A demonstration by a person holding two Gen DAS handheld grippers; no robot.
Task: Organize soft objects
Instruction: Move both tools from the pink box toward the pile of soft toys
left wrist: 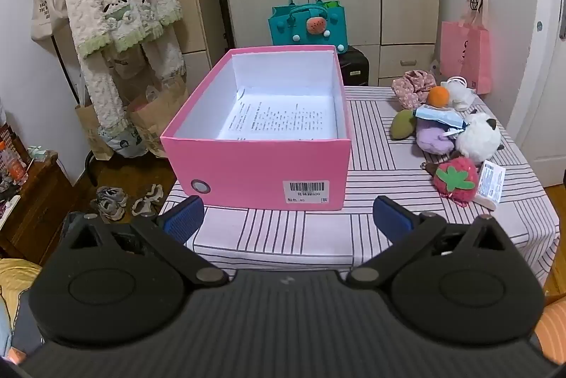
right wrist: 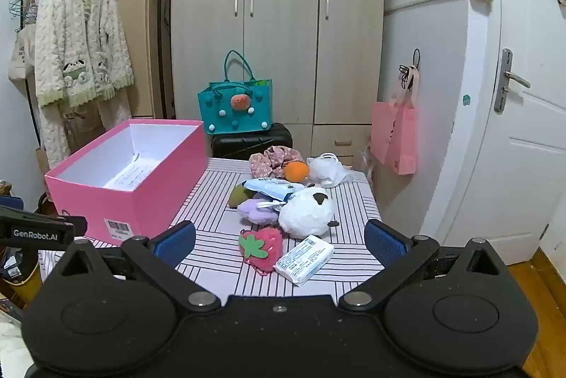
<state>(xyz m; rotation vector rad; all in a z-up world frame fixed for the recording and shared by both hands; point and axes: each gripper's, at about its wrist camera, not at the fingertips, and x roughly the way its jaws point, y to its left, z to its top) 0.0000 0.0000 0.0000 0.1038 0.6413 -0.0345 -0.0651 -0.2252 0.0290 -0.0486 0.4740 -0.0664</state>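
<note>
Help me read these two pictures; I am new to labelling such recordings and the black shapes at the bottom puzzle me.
Those black shapes are two hand-held grippers, each with a camera looking forward along its blue-padded fingers. One picture comes from the left gripper, the other from the right gripper. Both are open and hold nothing. On the striped tablecloth stands an open pink cardboard box with only a printed sheet of paper inside. Beside it lies a pile of soft things: a red strawberry plush, a white round plush, a purple plush, an orange ball-shaped plush and a white tissue packet.
</note>
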